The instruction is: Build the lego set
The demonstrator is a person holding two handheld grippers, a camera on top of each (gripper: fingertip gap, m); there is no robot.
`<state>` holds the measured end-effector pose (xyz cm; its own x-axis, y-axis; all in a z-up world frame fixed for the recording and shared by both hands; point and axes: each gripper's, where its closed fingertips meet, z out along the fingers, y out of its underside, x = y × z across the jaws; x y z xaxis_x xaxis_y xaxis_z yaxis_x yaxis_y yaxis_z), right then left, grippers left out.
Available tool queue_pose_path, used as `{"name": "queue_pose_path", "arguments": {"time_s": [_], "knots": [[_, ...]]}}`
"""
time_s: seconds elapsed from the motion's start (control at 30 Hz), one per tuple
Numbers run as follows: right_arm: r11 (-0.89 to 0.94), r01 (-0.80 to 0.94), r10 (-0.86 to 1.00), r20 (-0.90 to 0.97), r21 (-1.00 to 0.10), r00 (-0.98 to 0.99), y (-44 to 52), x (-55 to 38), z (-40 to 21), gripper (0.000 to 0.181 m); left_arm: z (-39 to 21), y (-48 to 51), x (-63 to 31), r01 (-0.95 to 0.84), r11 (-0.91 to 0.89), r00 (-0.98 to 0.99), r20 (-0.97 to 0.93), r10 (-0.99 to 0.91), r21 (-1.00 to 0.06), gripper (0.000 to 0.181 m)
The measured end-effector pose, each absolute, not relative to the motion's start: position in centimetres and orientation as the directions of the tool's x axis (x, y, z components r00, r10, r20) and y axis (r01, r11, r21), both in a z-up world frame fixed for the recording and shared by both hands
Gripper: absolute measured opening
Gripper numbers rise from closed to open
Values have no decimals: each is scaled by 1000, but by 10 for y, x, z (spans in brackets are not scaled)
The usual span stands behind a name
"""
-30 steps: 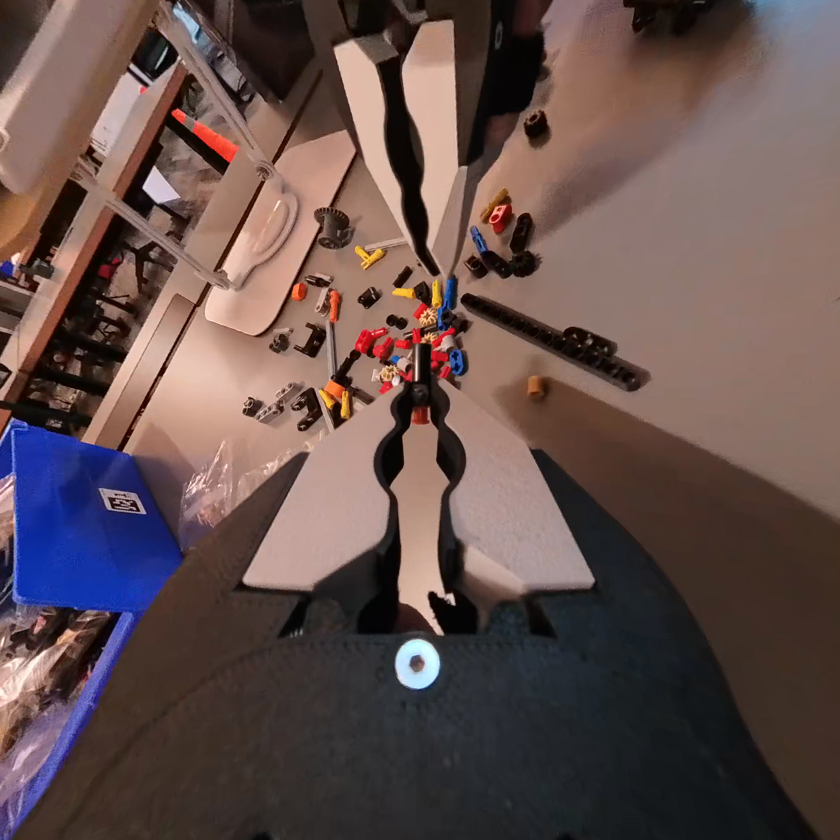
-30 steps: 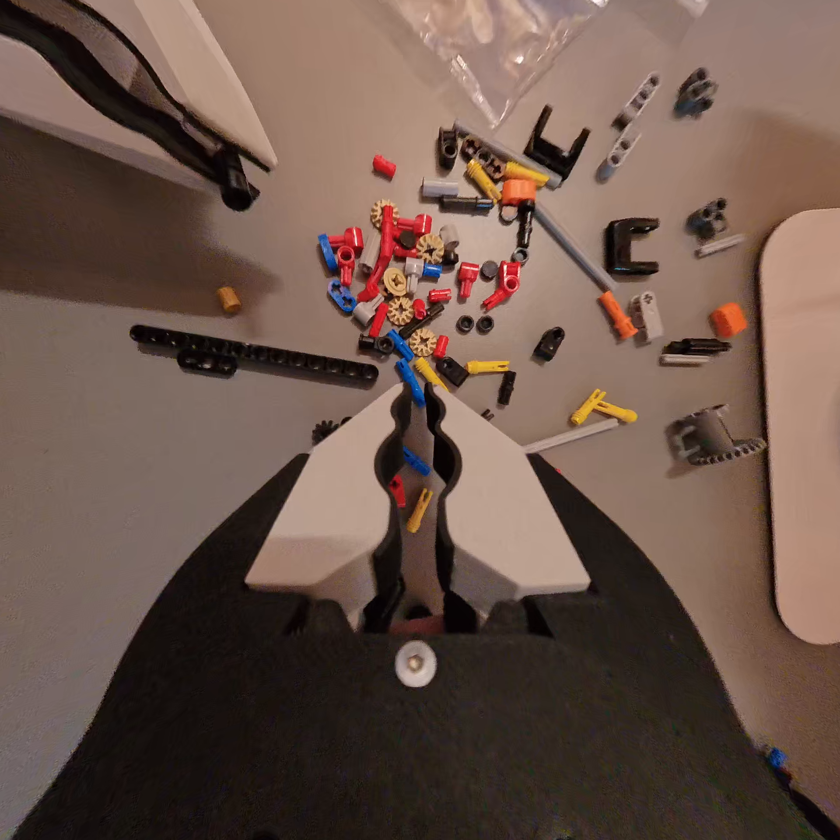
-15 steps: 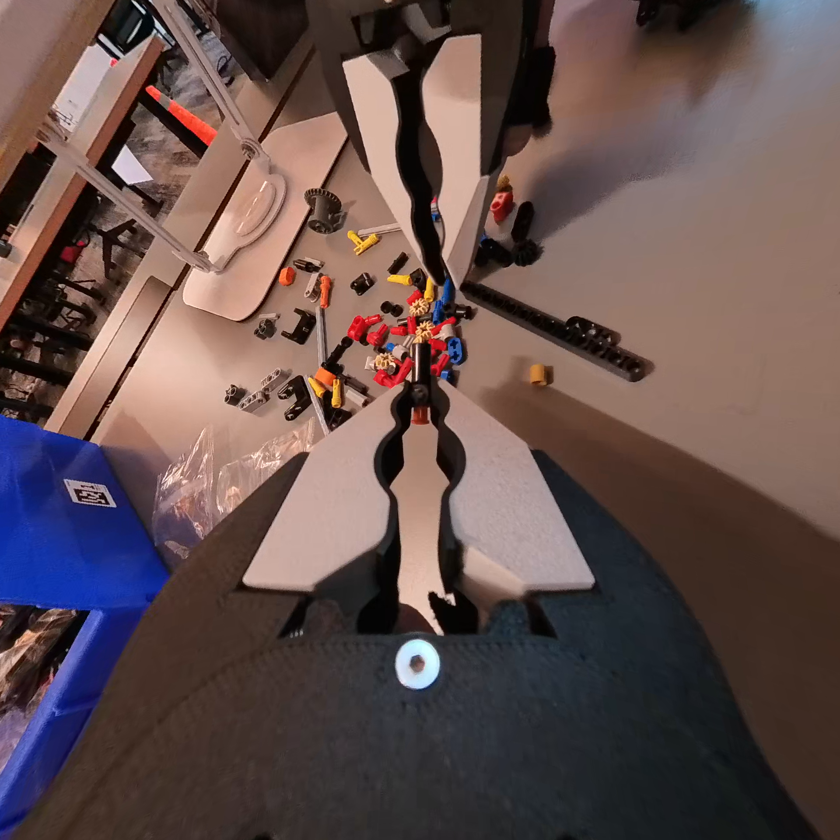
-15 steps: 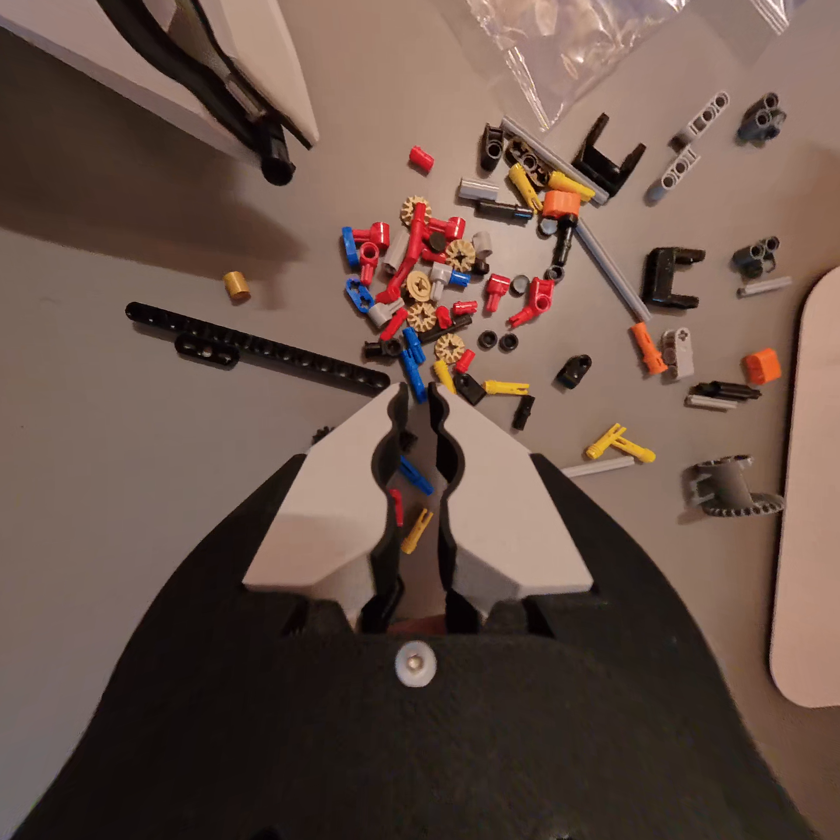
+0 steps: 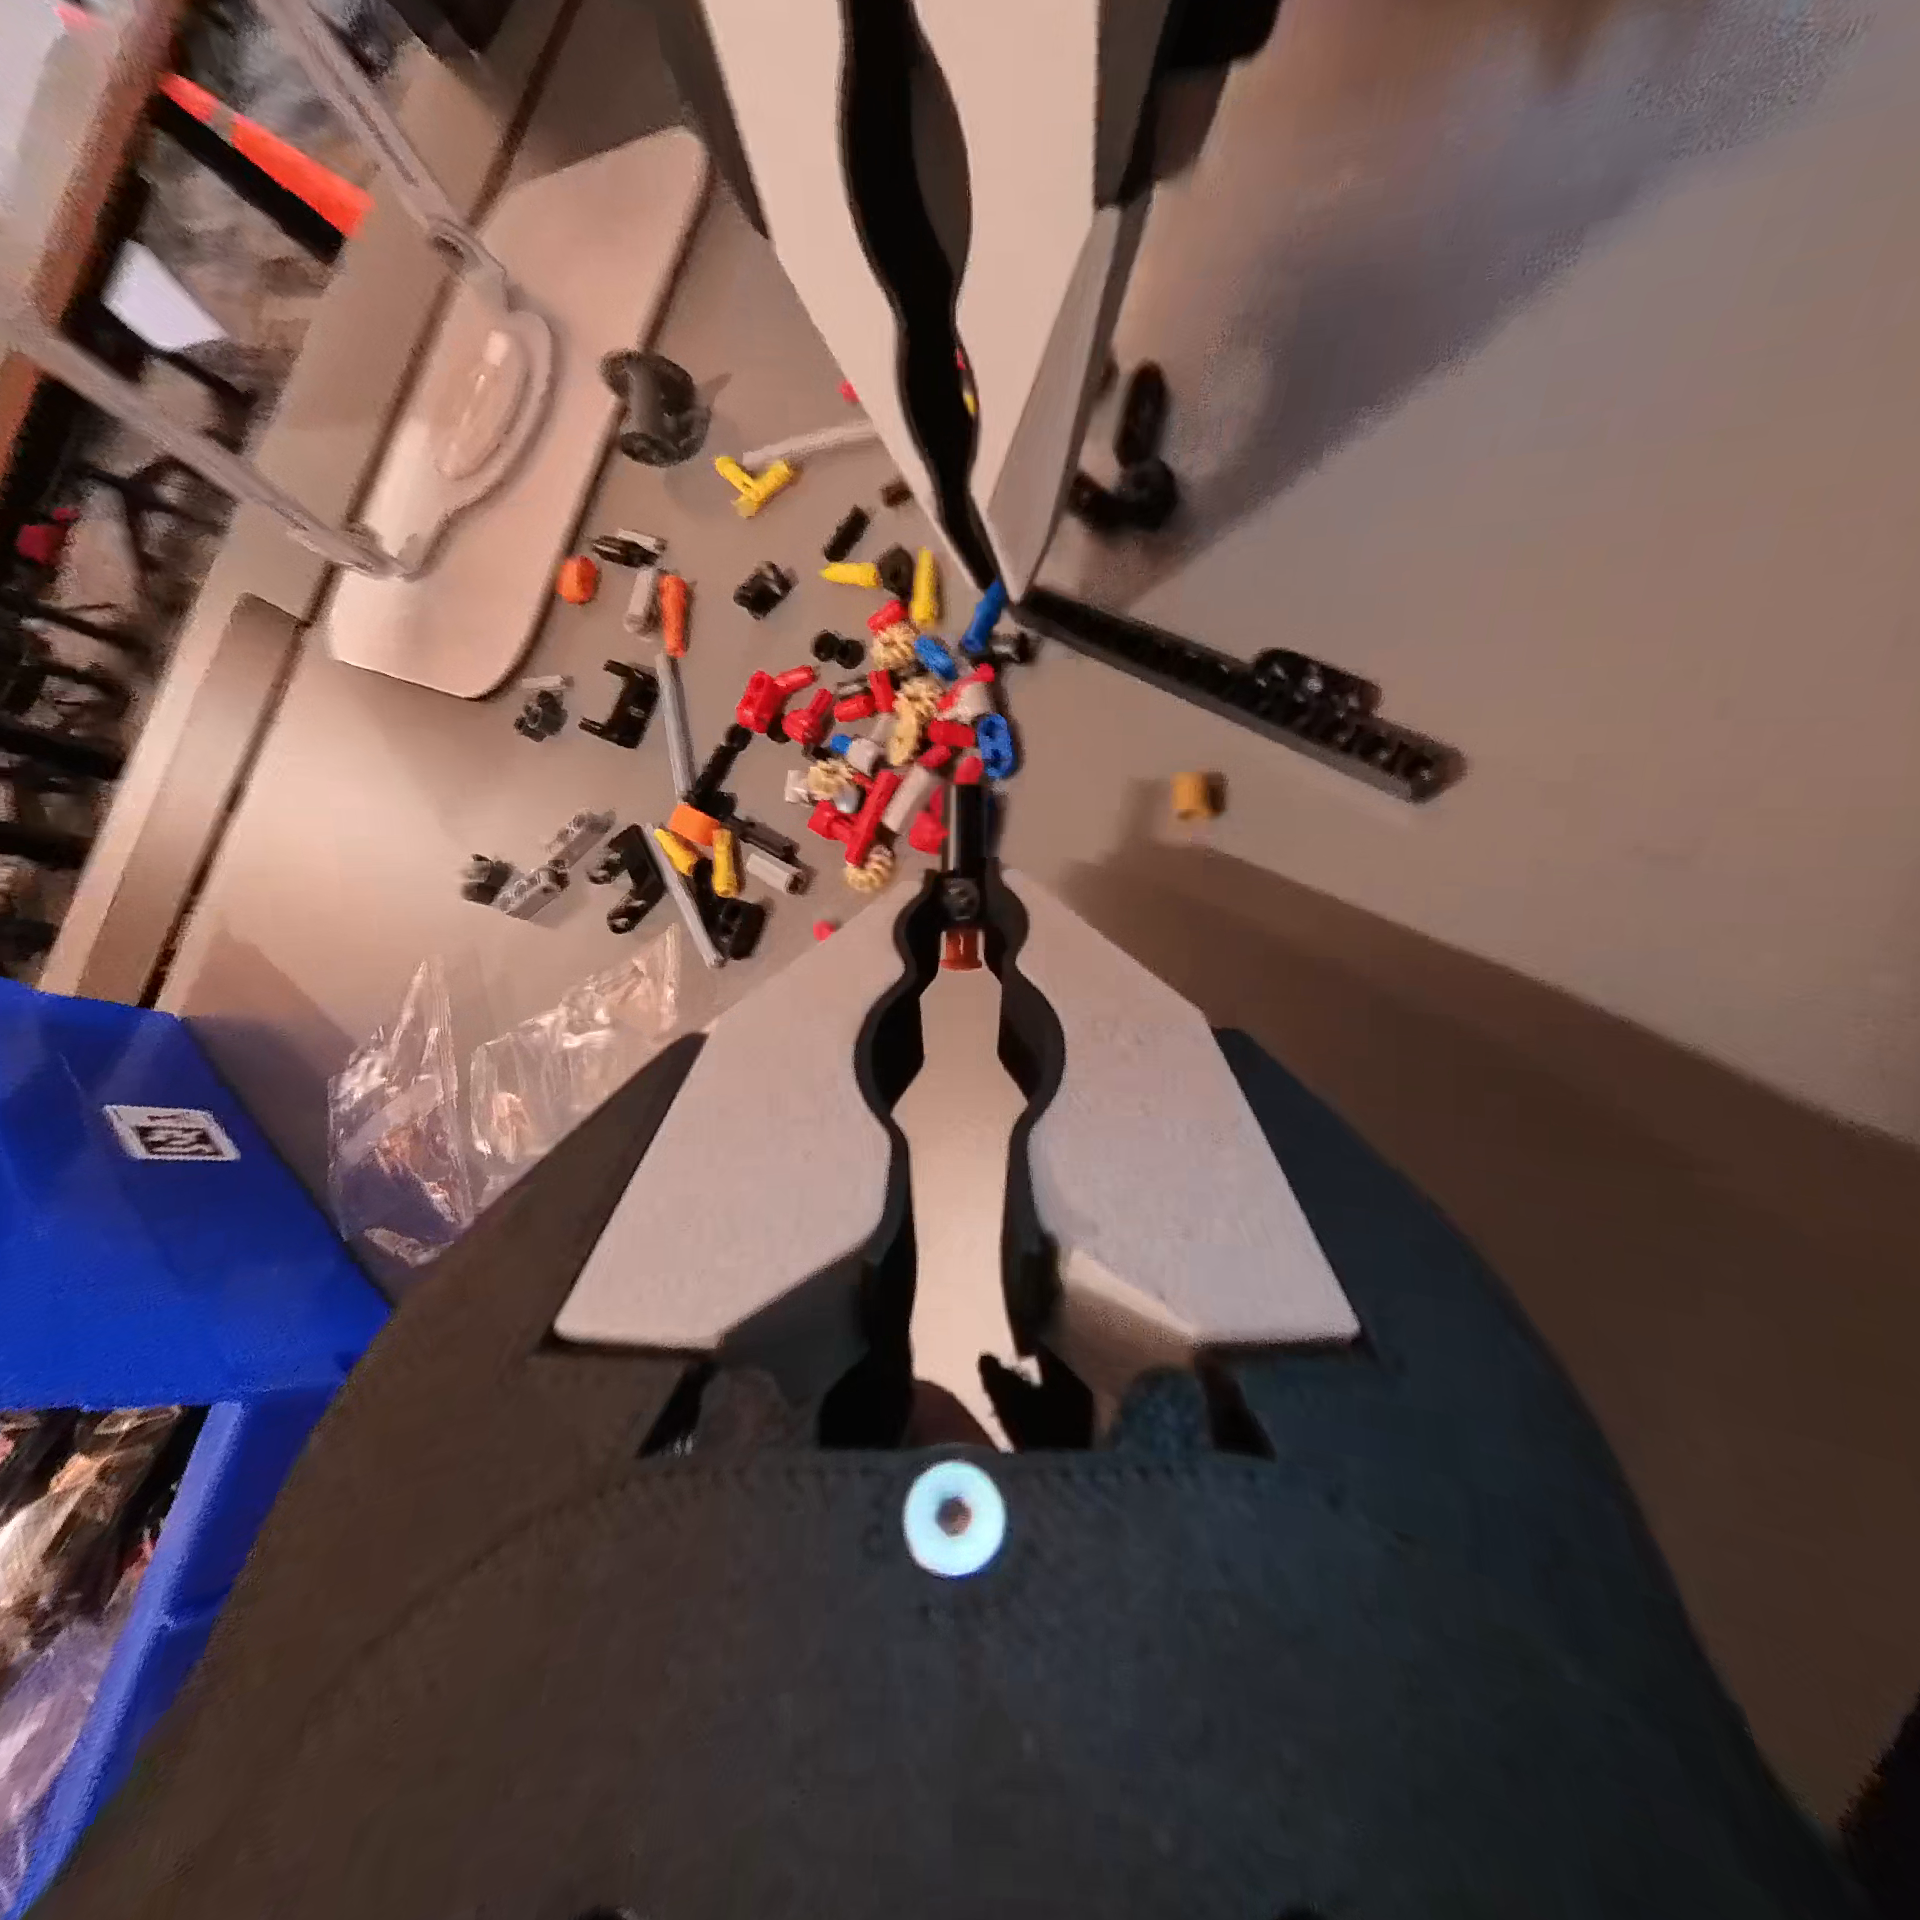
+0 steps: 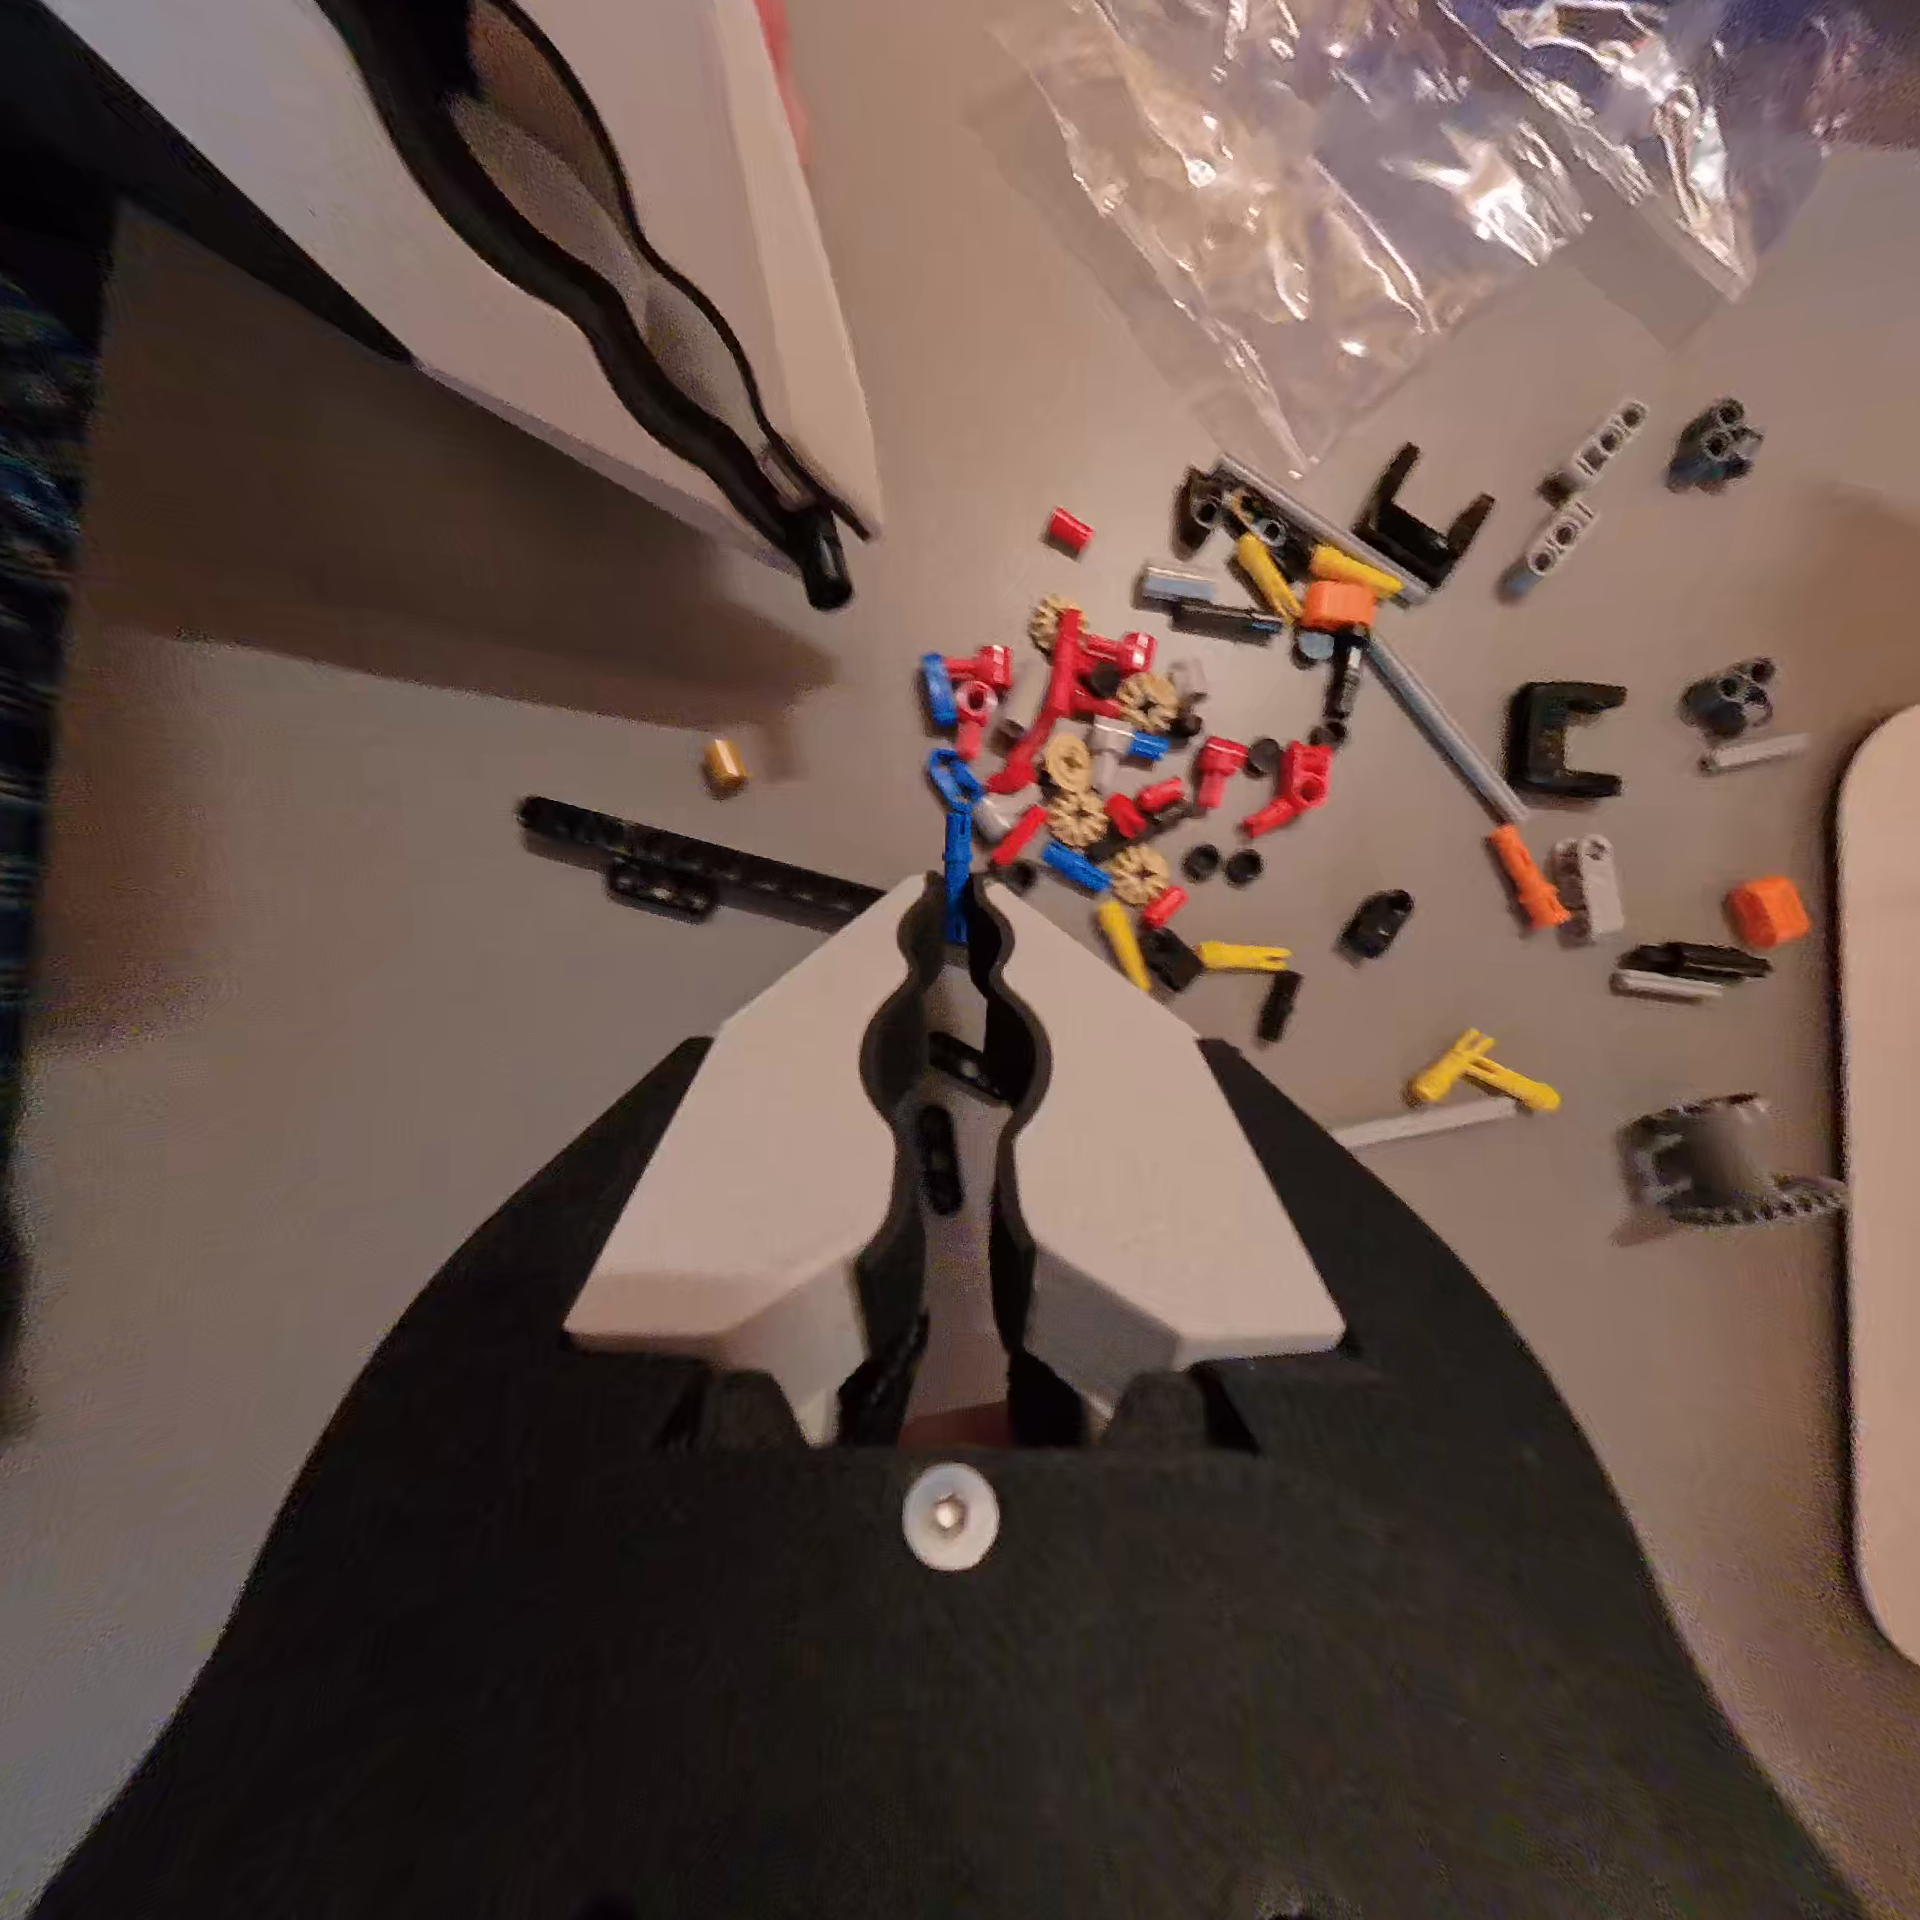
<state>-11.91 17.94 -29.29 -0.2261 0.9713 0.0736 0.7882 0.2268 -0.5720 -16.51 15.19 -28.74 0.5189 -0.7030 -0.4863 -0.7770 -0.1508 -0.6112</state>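
My left gripper (image 5: 961, 899) is shut on a short black connector (image 5: 964, 847) with a red pin end (image 5: 961, 948) behind the tips. It hovers over the near edge of the pile of small coloured lego pieces (image 5: 894, 727). My right gripper (image 6: 961, 909) is shut on a long blue pin (image 6: 956, 868) that sticks out forward, at the pile's (image 6: 1081, 769) left edge. Each gripper shows in the other's view: the right one (image 5: 992, 597) with the blue pin, the left one (image 6: 821, 540) with the black connector (image 6: 828, 569). A long black beam (image 6: 707, 857) lies to the left.
A small tan bush (image 6: 724, 766) lies near the beam (image 5: 1247, 696). Clear plastic bags (image 6: 1403, 187) lie behind the pile. A white board (image 6: 1881, 1143) lies at the right, with a grey gear piece (image 6: 1714, 1164) beside it. A blue bin (image 5: 135, 1195) stands at the left. My right fingertips sit around 6 cm from my left ones.
My right gripper has shut on the blue pin at the pile's edge and shifted left with it. My left gripper still holds the black connector, and the two grippers have come closer together.
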Motion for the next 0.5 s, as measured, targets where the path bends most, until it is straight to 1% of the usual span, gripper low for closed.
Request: {"name": "queue_pose_path", "arguments": {"time_s": [0.2, 0.33, 0.5], "knots": [[211, 777, 968, 15, -593, -251, 136, -131, -296, 0, -313, 128, -171, -863, -214, 412, -395, -821, -457, 5], [189, 777, 971, -4, -601, -240, 126, -144, -299, 0, -313, 113, -172, -888, -213, 369, -356, -858, -408, 4], [237, 789, 953, -20, -567, -301, 120, -153, -307, 0, -314, 113, -179, -884, -258, 394, -322, -861, -390, 4]]}}
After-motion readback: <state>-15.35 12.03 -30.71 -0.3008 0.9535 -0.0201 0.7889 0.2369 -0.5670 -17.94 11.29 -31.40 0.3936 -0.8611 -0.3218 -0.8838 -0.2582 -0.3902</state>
